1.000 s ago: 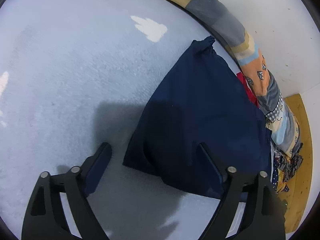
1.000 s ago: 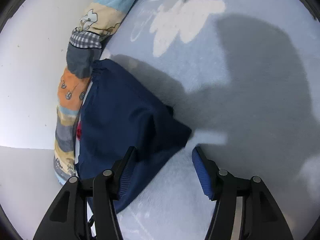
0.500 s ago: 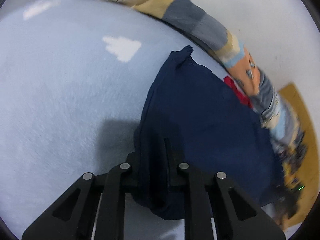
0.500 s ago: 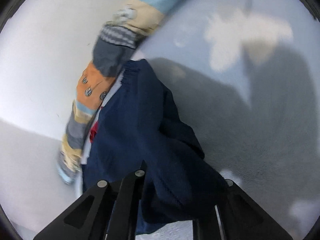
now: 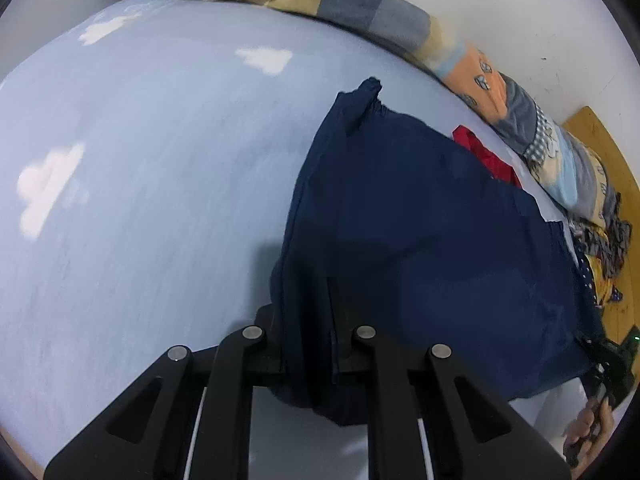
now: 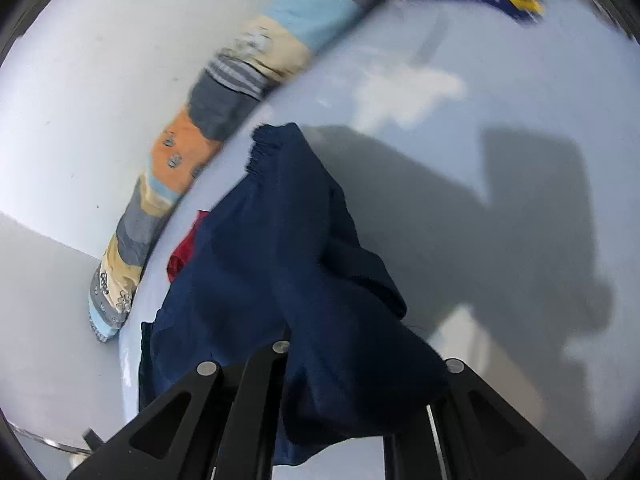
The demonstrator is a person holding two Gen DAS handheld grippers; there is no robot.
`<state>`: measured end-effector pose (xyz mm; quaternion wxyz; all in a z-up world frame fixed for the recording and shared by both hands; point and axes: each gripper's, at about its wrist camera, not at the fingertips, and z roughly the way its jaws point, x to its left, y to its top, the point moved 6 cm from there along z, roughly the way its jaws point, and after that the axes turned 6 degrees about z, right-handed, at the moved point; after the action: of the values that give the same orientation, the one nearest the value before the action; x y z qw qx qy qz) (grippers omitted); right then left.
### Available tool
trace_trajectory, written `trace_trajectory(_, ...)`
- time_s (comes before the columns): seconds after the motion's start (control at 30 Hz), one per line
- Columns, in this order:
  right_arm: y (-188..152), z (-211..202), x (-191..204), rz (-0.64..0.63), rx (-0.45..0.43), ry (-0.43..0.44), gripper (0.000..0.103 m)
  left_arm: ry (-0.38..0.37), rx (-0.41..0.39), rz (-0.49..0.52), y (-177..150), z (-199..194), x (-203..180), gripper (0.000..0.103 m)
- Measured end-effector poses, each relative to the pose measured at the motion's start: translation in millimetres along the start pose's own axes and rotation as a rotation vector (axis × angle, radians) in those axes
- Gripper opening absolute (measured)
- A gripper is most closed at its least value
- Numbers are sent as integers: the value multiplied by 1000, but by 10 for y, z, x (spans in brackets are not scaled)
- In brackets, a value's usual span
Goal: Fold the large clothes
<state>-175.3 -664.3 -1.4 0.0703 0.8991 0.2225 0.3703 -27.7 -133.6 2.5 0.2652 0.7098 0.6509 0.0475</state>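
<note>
While the pale blue bedsheet (image 5: 152, 184) with its white cloud print fills the left of the left wrist view, the left gripper (image 5: 310, 344) rises from the near edge with its jaws closed together on a bunched corner of the navy blue garment (image 5: 420, 240). Cloth hangs down between the two black fingers and spills just below them. From that pinch the garment spreads away to the right and far side, partly lifted off the sheet, its gathered waistband corner (image 5: 370, 88) lying at the far end. A red piece of clothing (image 5: 486, 156) shows just beyond the garment's far right edge. Behind it a patchwork quilt roll (image 5: 360, 4) runs along the white wall (image 5: 520, 8), and a heap of patterned clothes (image 5: 604, 252) sits at the far right beside a strip of wooden floor (image 5: 600, 140). At the lower right edge a hand (image 5: 588, 428) holds the other tool.

In the right wrist view the quilt roll (image 6: 208, 128) lies on the left against the wall. The red clothing (image 6: 186, 252) peeks out at the garment's left edge. The right gripper (image 6: 360, 392) is clamped on another bunched corner of the navy garment (image 6: 288, 240), whose fabric drapes over and hides the fingertips. To the right, dark shadows fall across the sheet (image 6: 520, 60).
</note>
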Motion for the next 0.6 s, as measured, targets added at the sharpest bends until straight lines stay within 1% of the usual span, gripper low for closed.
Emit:
trace_trajectory(0.03, -23, 8, -88, 19, 22, -15, 14, -1, 6, -16, -77, -37, 53, 16)
trace_trajectory(0.07, -54, 34, -214, 51, 57, -42, 27, 19, 7, -33, -142, -87, 130, 22)
trace_trajectory(0.1, -63, 62, -353, 98, 93, -66, 38, 66, -6, -41, -154, -157, 202, 29)
trace_trajectory(0.13, -54, 60, -496, 159, 121, -74, 42, 128, -42, -47, -132, -263, 271, 33)
trace_trajectory(0.17, -32, 9, -610, 227, 128, -53, 44, 180, -98, -53, -98, -406, 332, 38)
trace_trajectory(0.2, -17, -58, -659, 253, 120, -47, 47, 223, -150, -62, -53, -531, 373, 45)
trace_trajectory(0.23, 5, -176, -691, 260, 85, -62, 47, 263, -219, -68, -6, -688, 403, 45)
trace_trajectory(0.27, 16, -288, -682, 244, 38, -77, 47, 281, -288, -59, 52, -837, 377, 45)
trace_trajectory(0.33, -4, -454, -593, 190, -40, -108, 47, 269, -362, -25, 105, -965, 240, 47)
trace_trajectory(0.37, -19, -538, -531, 157, -81, -136, 47, 258, -399, 24, 119, -1006, 77, 47)
trace_trajectory(0.4, -29, -667, -432, 110, -155, -167, 47, 246, -413, 65, 121, -1005, -50, 48)
trace_trajectory(0.43, -32, -763, -341, 73, -209, -179, 47, 228, -423, 114, 117, -993, -193, 49)
trace_trajectory(0.47, -29, -845, -236, 36, -257, -193, 48, 196, -422, 191, 104, -937, -417, 51)
trace_trajectory(0.53, 5, -998, -2, -55, -353, -200, 49, 168, -394, 316, 99, -767, -772, 65)
trace_trajectory(0.57, 19, -1030, 124, -106, -378, -170, 50, 167, -373, 362, 92, -673, -904, 68)
trace_trajectory(0.6, 4, -1007, 257, -156, -374, -138, 53, 167, -323, 435, 48, -505, -1052, 69)
